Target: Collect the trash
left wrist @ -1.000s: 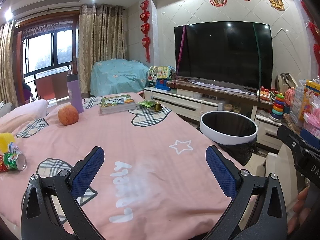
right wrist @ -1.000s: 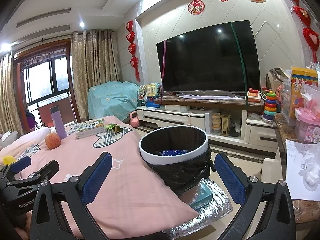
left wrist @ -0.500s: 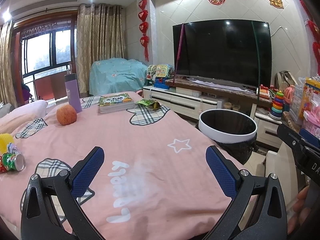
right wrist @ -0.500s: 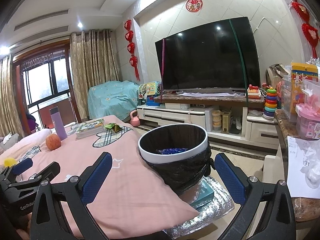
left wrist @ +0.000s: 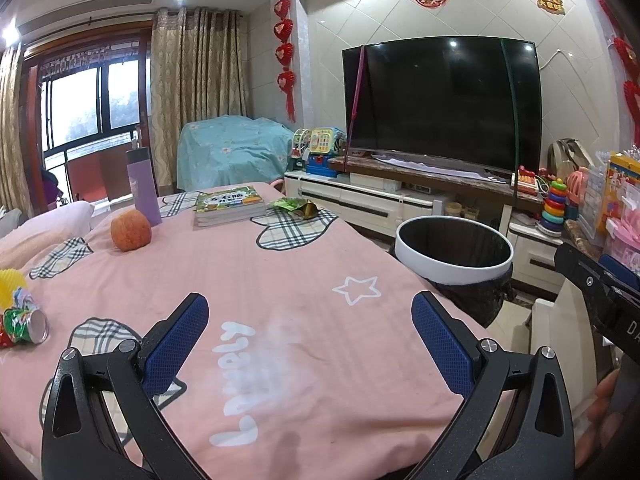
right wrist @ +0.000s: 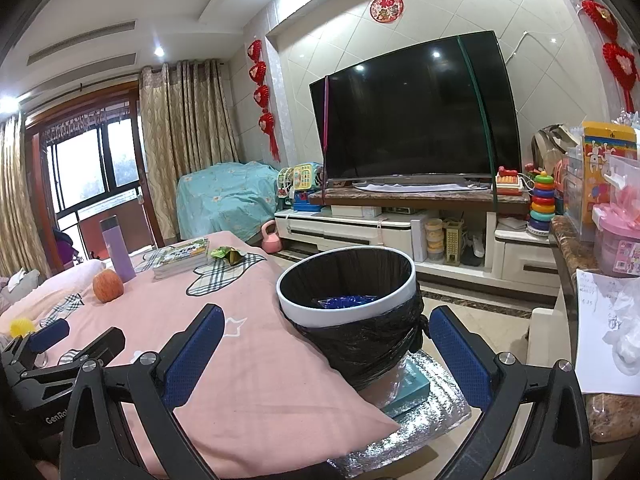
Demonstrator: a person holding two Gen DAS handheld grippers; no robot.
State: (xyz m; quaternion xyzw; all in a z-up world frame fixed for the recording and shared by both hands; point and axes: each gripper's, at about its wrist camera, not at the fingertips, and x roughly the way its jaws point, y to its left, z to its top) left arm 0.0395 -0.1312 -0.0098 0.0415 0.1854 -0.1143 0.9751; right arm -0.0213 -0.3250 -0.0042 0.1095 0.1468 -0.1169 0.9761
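Note:
A white-rimmed bin [left wrist: 454,250] with a black liner stands off the right edge of the pink-covered table [left wrist: 280,280]; in the right wrist view the bin [right wrist: 347,300] holds something blue. A crushed can [left wrist: 24,322] lies at the table's left edge. A green wrapper [left wrist: 298,207] lies at the far end, also in the right wrist view [right wrist: 228,254]. My left gripper [left wrist: 310,340] is open and empty above the table's near part. My right gripper [right wrist: 326,356] is open and empty just before the bin. The left gripper also shows in the right wrist view [right wrist: 76,338].
On the table are an orange fruit [left wrist: 131,230], a purple bottle [left wrist: 142,186], a stack of books [left wrist: 230,204] and a yellow object [left wrist: 12,280]. A TV [left wrist: 444,104] on a white cabinet stands beyond. Shelves with toys [right wrist: 600,184] are at the right.
The left gripper view has shifted slightly, the table objects drifting a little left and down. Both grippers stay open and empty.

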